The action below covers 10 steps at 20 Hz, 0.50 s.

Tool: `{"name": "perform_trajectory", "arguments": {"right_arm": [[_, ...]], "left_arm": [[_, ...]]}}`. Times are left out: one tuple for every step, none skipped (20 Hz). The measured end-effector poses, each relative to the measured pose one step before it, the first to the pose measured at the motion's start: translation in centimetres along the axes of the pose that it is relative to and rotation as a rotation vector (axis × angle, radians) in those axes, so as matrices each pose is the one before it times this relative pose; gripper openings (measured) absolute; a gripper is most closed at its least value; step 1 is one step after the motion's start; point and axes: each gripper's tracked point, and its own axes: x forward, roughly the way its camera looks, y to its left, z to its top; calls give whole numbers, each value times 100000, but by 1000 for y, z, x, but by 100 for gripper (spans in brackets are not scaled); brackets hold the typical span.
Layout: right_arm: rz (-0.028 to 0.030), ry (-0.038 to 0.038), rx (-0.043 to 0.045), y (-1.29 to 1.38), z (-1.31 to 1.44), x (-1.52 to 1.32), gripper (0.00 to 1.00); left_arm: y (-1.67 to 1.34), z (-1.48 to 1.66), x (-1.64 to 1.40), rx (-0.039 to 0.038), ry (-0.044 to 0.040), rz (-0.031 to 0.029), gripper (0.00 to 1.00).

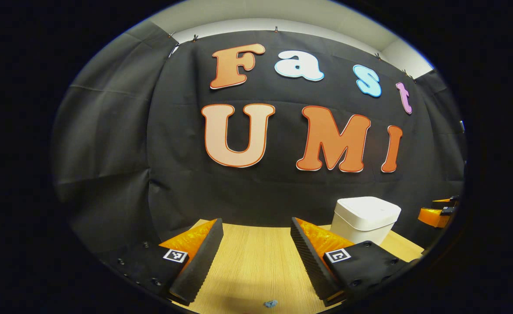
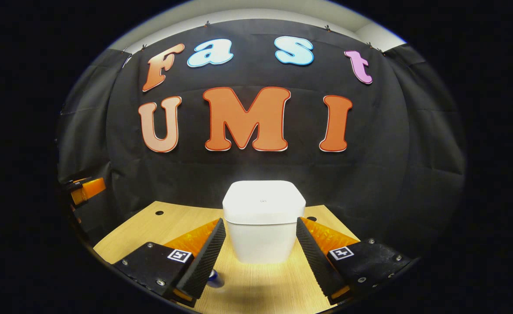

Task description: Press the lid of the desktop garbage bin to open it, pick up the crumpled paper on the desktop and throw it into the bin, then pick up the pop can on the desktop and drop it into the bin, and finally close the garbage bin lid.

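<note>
Left gripper view: the left gripper (image 1: 254, 257) hangs above the wooden table (image 1: 256, 261), its two fingers spread wide with bare tabletop between them and nothing held. The white bin (image 1: 364, 218) stands on the table ahead and to the right of these fingers, near the black cloth wall, with its lid (image 1: 369, 209) down flat. A small bluish scrap (image 1: 270, 303) lies on the table at the very bottom of this view, between the fingers and nearer the camera; too small to tell whether it is the crumpled paper. At the far right edge, past the bin, part of the other gripper (image 1: 437, 211) shows, cut off by the edge, so its state cannot be read from here.

Right gripper view: the right gripper (image 2: 261, 253) faces the bin (image 2: 263, 222) head on. Its fingers are wide apart, one on each side of the bin's body. Whether they touch the bin's walls cannot be told; they appear nearer the camera than the bin and grip nothing. The lid (image 2: 263, 201) is closed, with a small dot at its middle. A bit of a blue round object (image 2: 213, 275) peeks out just beside the left-hand finger, low on the table, mostly hidden; possibly the can, not certain. Two dark round holes (image 2: 159, 213) sit in the tabletop (image 2: 256, 288), one on each side behind the bin. At the far left edge, part of the left gripper (image 2: 84, 188) shows.
</note>
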Motion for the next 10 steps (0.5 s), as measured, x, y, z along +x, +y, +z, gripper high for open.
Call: {"name": "perform_trajectory", "arguments": {"right_arm": [[-180, 603, -133, -107, -127, -24, 98], [4, 844, 44, -48, -259, 71, 98], [60, 882, 220, -23, -212, 16, 97], [186, 558, 191, 110, -88, -68, 96], [1, 118, 13, 10, 9, 31, 90], [237, -3, -271, 61, -34, -50, 88], [216, 24, -434, 116, 29, 89, 82], [-59, 550, -707, -11, -117, -24, 79], [-63, 711, -903, 36, -162, -24, 74], [284, 229, -930, 186, 81, 23, 72]], "left_arm": [[-74, -100, 80, -179, 125, -118, 99], [-80, -188, -10, -155, 307, -215, 99], [-190, -82, -24, 61, 230, -290, 99], [39, -24, -46, 279, -9, -33, 99], [-7, 37, -12, 408, 57, -54, 99], [-12, -122, -157, 480, 71, 30, 99], [21, -14, -8, 312, -118, -40, 98], [82, -25, -92, 189, 35, -50, 99], [79, -24, -81, 51, -144, 318, 98], [214, -93, -99, -27, 18, 364, 99]]}}
